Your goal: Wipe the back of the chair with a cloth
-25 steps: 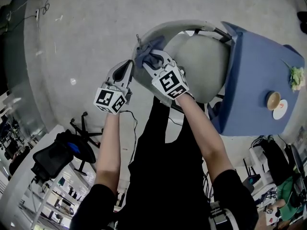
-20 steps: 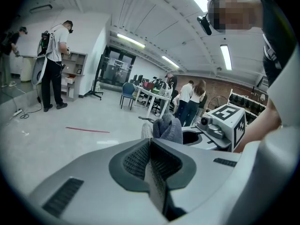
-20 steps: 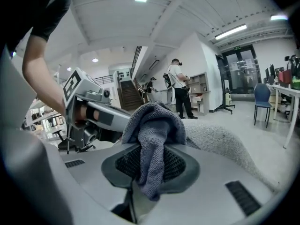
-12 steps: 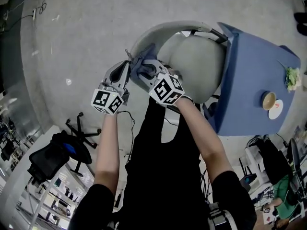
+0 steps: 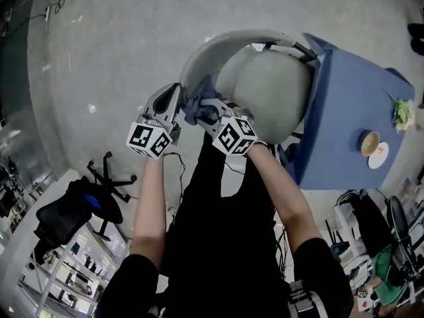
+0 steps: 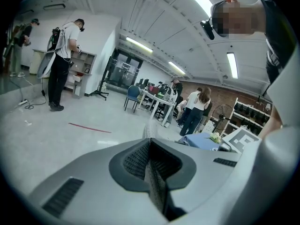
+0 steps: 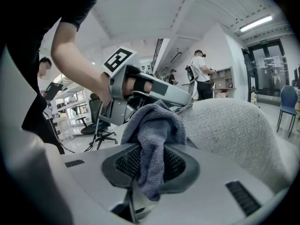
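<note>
1. Right gripper [image 7: 149, 177]: its jaws are clamped on a fold of the grey-blue cloth [image 7: 152, 121], which bunches against the padded grey chair back [image 7: 234, 121].
2. Left gripper [image 6: 151, 146]: its jaws are pressed together with nothing between them. It is held just beside the right gripper.
3. Head view: the cloth [image 5: 199, 99] lies at the left end of the curved chair back [image 5: 225, 44], between the two grippers.
4. Blue table [image 5: 344, 111]: it stands against the chair's far side and carries a cup [image 5: 370, 141].
</note>
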A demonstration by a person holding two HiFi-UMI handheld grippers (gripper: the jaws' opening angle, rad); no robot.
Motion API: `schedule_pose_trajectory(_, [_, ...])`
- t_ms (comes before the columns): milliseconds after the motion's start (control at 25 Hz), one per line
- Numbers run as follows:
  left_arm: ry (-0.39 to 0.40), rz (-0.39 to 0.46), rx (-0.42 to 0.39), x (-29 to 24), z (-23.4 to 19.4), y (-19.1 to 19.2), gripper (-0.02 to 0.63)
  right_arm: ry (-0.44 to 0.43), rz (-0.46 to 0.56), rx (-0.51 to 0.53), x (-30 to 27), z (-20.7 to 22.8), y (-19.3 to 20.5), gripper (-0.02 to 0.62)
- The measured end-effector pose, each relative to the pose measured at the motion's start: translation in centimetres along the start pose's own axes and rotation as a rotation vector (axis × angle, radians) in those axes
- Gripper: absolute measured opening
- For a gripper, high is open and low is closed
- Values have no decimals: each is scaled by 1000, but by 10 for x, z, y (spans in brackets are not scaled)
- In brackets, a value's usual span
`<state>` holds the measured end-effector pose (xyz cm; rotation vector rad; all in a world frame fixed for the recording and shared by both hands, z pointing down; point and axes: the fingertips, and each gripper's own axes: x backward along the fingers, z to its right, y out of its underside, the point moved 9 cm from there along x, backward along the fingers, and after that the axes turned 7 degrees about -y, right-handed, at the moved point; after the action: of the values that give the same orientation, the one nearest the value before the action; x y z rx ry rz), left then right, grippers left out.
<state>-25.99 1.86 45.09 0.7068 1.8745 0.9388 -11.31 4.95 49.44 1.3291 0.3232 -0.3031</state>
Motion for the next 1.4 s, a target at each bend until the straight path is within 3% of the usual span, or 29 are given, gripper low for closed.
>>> schedule_pose_trajectory(160, [7, -2, 2, -1, 0, 0, 25, -10, 6, -37, -1, -5, 11, 109])
schedule_pose_trajectory(520, [11, 0, 4, -1, -2, 0, 25, 74, 34, -58, -4, 5, 15, 110])
schedule_pose_trajectory(800, [12, 8, 14, -1, -3, 0, 25, 66, 7, 16, -7, 18, 13, 114])
schedule_pose_trajectory(1400, [13, 22, 41, -6, -4, 5, 25, 105, -29, 14, -4, 62, 24, 112])
